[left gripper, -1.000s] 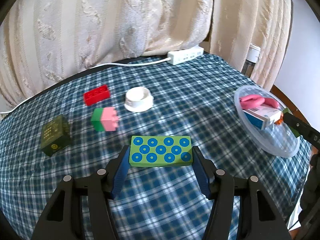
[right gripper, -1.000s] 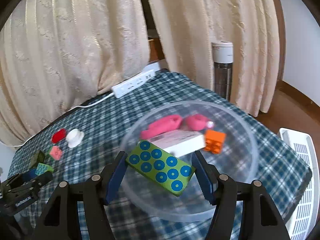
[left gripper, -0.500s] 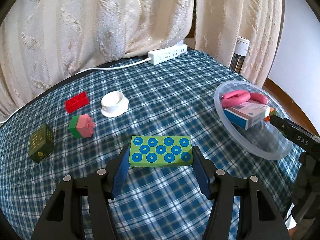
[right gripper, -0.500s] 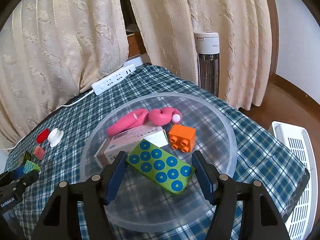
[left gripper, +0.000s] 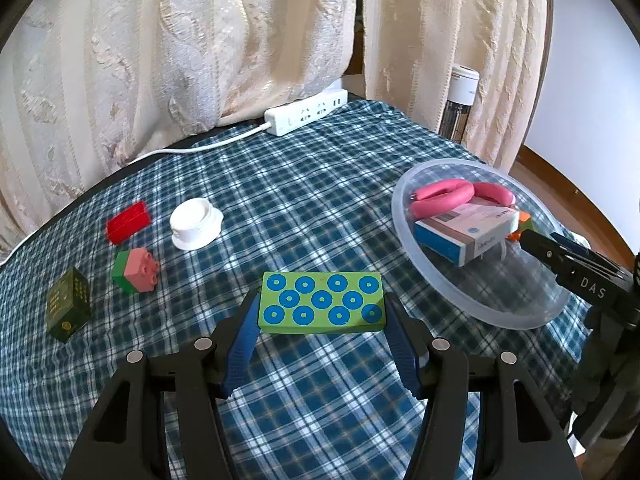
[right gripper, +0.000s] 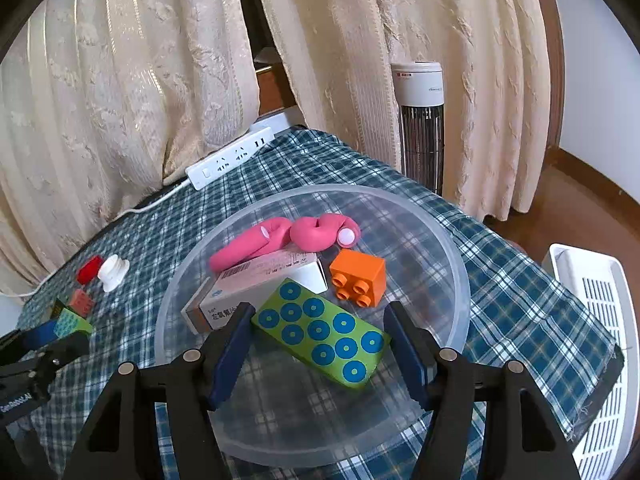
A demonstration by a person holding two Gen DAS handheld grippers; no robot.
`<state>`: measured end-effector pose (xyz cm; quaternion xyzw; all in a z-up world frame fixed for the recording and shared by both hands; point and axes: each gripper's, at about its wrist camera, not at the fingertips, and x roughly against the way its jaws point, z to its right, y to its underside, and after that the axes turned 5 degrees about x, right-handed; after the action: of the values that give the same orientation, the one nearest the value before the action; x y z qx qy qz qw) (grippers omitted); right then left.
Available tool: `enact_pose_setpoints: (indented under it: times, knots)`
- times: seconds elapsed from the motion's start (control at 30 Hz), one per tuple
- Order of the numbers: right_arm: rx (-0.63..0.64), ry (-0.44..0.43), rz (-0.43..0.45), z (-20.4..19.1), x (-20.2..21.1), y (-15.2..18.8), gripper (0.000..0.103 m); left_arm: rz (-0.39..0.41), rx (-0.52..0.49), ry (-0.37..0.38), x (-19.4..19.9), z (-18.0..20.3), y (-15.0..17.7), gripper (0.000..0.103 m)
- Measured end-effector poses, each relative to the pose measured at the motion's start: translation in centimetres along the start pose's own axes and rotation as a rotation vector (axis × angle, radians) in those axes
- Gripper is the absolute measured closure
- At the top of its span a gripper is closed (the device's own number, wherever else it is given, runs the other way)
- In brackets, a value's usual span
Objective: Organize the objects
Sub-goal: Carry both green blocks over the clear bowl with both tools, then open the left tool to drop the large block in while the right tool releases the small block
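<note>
Your left claw point(left gripper: 322, 312) is clamped on a green rectangular block with blue dots point(left gripper: 322, 302), above the plaid-covered bench point(left gripper: 320, 200). Your right claw point(right gripper: 320, 336) grips a matching block point(right gripper: 320, 330) over the clear plastic bowl point(right gripper: 456, 264).

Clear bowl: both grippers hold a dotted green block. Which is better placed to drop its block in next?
Right. The right gripper holds its dotted block over the clear bowl; the left gripper holds the other dotted block above tablecloth, short of the bowl.
</note>
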<state>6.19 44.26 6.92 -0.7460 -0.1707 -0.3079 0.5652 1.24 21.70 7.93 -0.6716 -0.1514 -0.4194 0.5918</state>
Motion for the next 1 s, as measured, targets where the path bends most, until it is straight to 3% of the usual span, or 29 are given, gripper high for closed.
enact_pose_setpoints:
  times: [0.33, 1.0]
  knots:
    - [-0.039, -0.008, 0.040, 1.4, 1.3, -0.1, 0.028, -0.005, -0.044, 0.037, -0.1, 2.6, -0.2, 0.042]
    - [-0.097, -0.011, 0.081, 3.5, 2.8, -0.4, 0.028, -0.068, -0.162, 0.242, -2.6, 10.3, -0.9, 0.042]
